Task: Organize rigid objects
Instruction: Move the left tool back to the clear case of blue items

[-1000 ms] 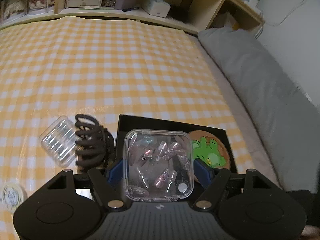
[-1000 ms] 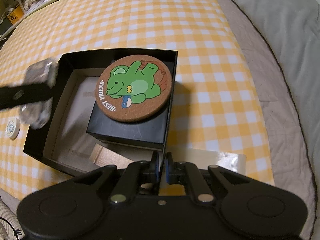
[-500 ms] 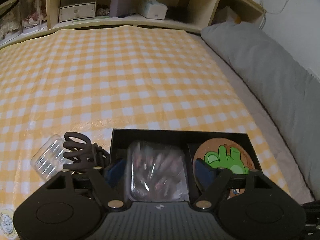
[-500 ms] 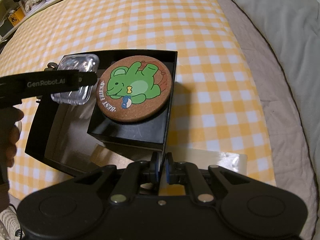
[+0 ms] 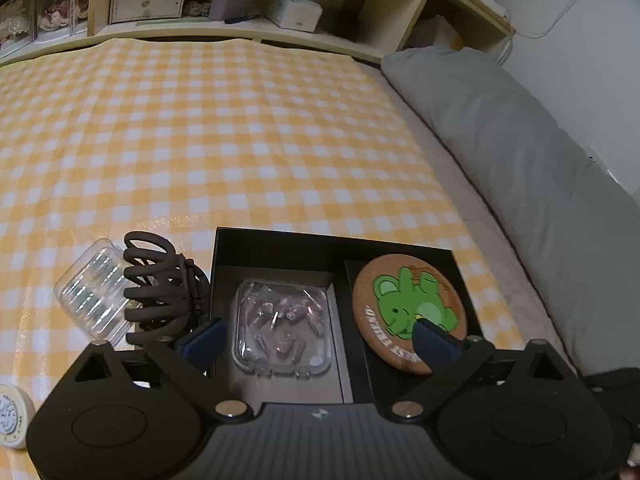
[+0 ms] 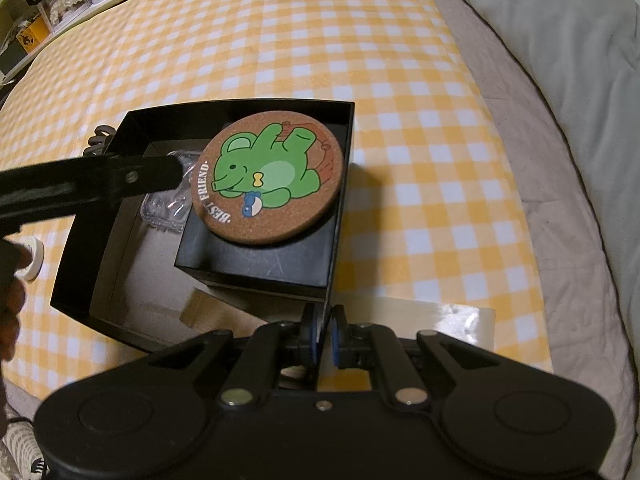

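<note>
Presently, the left tool (image 5: 316, 334) stands with its blue-padded fingers (image 5: 204, 340) spread wide and nothing between them; the clear case of press-on nails (image 5: 282, 326) lies flat on the floor of the black box (image 5: 332, 240), in its left compartment, apart from both pads. The right tool (image 6: 323, 340) has its fingers nearly together, pinched on the near wall of the same box at its corner. Inside the box, a smaller black inner box (image 6: 260, 260) sits to the right, and the round cork coaster (image 6: 270, 182) printed with a green bear and the words "BEST FRIEND" rests on top of it, overhanging its left edge. Outside the box, touching its left wall, lies a dark brown claw hair clip (image 5: 160, 288), with a second clear plastic case (image 5: 90, 290) just beside it. A small round tin (image 5: 12, 416) lies further left on the yellow checked cloth (image 5: 200, 140), which covers a bed. A grey pillow (image 5: 520, 160) runs along the right side.
</note>
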